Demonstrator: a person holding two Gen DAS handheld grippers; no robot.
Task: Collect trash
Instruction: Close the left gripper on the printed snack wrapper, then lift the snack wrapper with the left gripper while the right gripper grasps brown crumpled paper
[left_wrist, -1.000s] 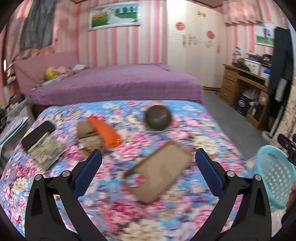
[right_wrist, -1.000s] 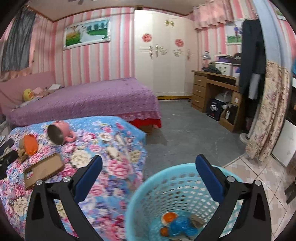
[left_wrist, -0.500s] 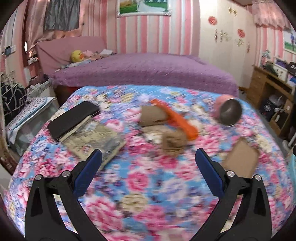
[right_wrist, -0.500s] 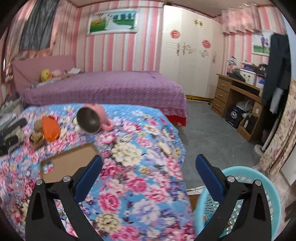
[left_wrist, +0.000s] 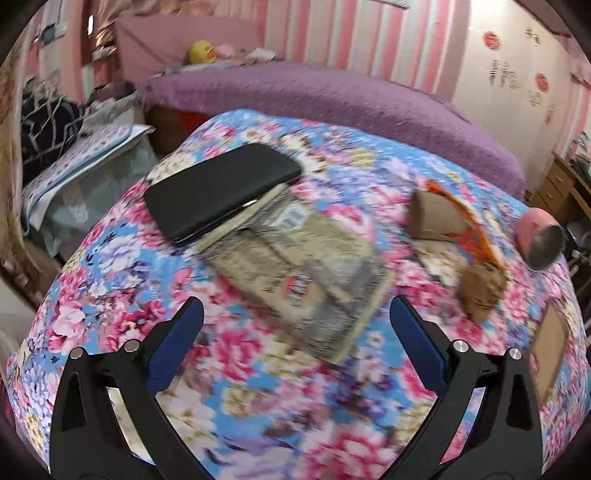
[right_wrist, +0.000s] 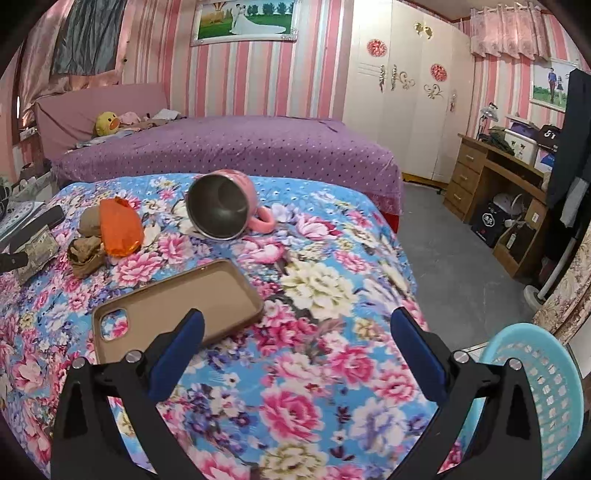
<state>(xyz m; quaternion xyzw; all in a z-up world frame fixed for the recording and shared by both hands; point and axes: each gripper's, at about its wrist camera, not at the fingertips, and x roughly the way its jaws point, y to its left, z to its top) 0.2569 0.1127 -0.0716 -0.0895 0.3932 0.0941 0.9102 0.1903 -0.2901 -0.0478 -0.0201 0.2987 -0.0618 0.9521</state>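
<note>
The trash lay in a small cluster on the floral-covered surface: an orange wrapper resting against a brown cardboard tube, with a crumpled brown wad touching the wrapper's near edge. In the left wrist view the same group sat toward the right, the orange wrapper draped over the tube and the brown wad just below them. A pink mug lay on its side near the cluster, its steel-lined mouth facing the right camera. A tan phone case lay open side up, between the trash and the right gripper. A black phone rested partly on a printed booklet directly ahead of the left gripper.

Both grippers hovered above the cloth with fingers spread wide and nothing between them. A light blue basket stood on the floor just beside the right gripper's outer finger. A purple bed stood beyond the surface.
</note>
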